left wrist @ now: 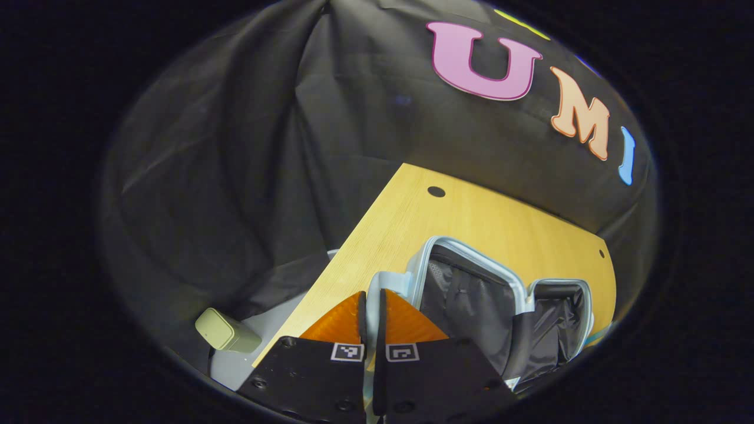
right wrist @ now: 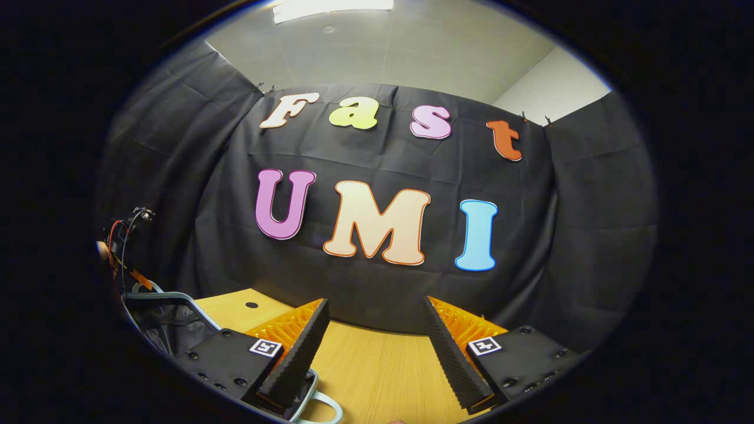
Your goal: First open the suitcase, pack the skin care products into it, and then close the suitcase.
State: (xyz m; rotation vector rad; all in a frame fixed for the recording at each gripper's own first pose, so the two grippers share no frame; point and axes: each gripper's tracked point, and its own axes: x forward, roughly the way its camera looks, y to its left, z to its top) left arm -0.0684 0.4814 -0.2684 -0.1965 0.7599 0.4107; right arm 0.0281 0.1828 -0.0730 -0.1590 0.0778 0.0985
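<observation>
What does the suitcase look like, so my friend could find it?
Look on the yellow wooden table in front of the black cloth wall. The open suitcase lies there, with pale blue rims and black fabric lining. It is the table's one big open case, with two lined halves.

A recording booth set up inside an office-like room. Black cloth (right wrist: 589, 206) hangs as walls around a light wooden table (right wrist: 377, 365), clipped along its top edge. Above the cloth, a white panelled ceiling (right wrist: 383, 53) with a rectangular light fixture (right wrist: 333, 9) and a plain white wall (right wrist: 548, 82) are visible.
</observation>
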